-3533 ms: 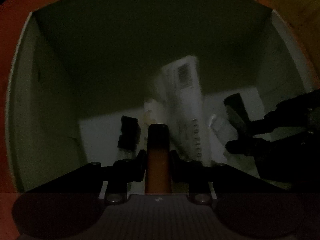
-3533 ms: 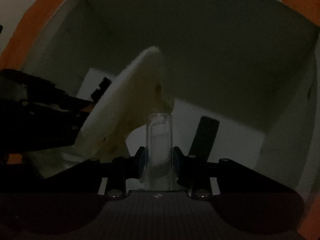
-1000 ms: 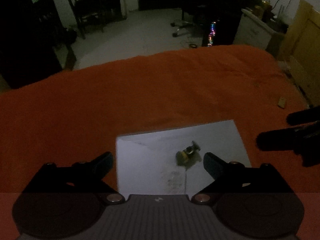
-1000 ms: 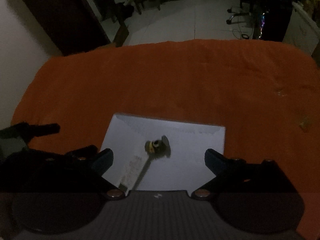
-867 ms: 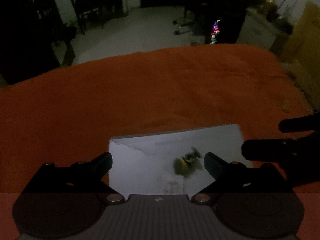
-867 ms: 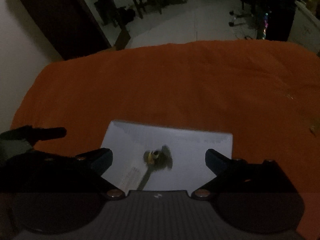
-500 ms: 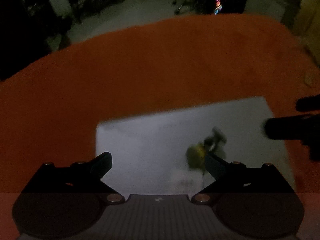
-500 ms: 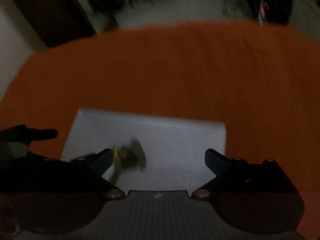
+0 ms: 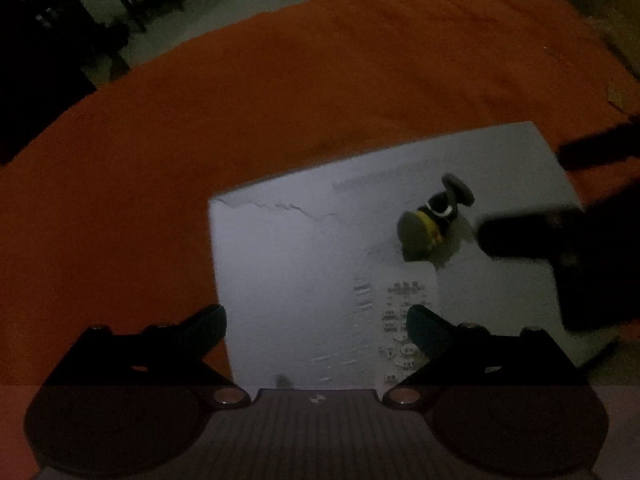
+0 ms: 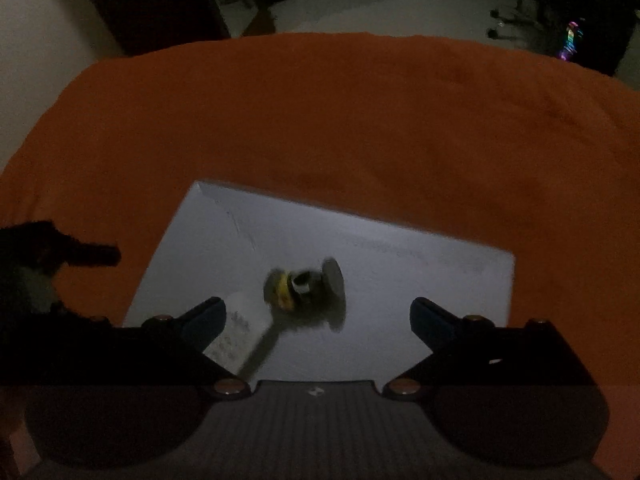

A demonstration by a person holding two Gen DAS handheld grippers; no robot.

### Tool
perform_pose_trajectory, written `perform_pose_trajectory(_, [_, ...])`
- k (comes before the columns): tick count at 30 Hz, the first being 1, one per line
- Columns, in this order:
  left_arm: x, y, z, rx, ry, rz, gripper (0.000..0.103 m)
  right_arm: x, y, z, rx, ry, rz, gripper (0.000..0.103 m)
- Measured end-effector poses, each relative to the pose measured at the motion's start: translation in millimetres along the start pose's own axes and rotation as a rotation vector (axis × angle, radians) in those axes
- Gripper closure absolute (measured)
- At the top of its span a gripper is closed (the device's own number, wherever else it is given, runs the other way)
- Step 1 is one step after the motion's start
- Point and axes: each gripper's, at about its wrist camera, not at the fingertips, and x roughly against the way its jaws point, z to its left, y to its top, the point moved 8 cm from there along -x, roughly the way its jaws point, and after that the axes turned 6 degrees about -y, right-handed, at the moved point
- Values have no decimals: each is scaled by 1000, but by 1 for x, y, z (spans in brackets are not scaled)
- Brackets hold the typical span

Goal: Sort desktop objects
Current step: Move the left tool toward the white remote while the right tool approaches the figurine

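Observation:
A white box (image 9: 300, 264) lies on the orange cloth (image 9: 280, 100). On its white surface rests a small spool-like piece (image 9: 432, 220) with a yellow and black middle and grey round ends. It also shows, blurred, in the right wrist view as the spool-like piece (image 10: 304, 284). A white printed packet (image 10: 236, 336) lies just beside it. My left gripper (image 9: 316, 320) is open over the box's near edge, the spool ahead and to its right. My right gripper (image 10: 318, 312) is open with the spool just ahead between its fingers. Nothing is held.
The orange cloth (image 10: 360, 120) covers the whole table and drops off at its far edge. Beyond it are a dim floor, chairs and a doorway. My right gripper's dark fingers (image 9: 520, 236) reach over the box's right side. The left gripper (image 10: 80, 254) shows at the box's left.
3.5 s ago both grippers were shut on tubes inside a box; now both are open and empty. Over the last second both views closed in on the white box and spool.

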Motion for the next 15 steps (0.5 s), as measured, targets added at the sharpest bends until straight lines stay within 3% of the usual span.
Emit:
perform_pose_trajectory(2, [-2,1,2,27,-59,-26,5,-9,11,8,77,-10,-21,2])
perform_pose_trajectory(4, [-4,1,-5,28,-147,-44,3,-21,10,15,183,-72,-39,2])
perform_pose_trajectory(7, [-6,-2,-23,1,-286,-59,2,-30,9,17,189,-101,-105,4])
perform_pose_trajectory(11, [-26,-15,-27,-41,-237,6,4,-40,13,15,98,-20,-79,6])
perform_pose_trajectory(15, [-29,-21,-28,-52,-234,27,8,-54,9,21,147,-62,-16,6])
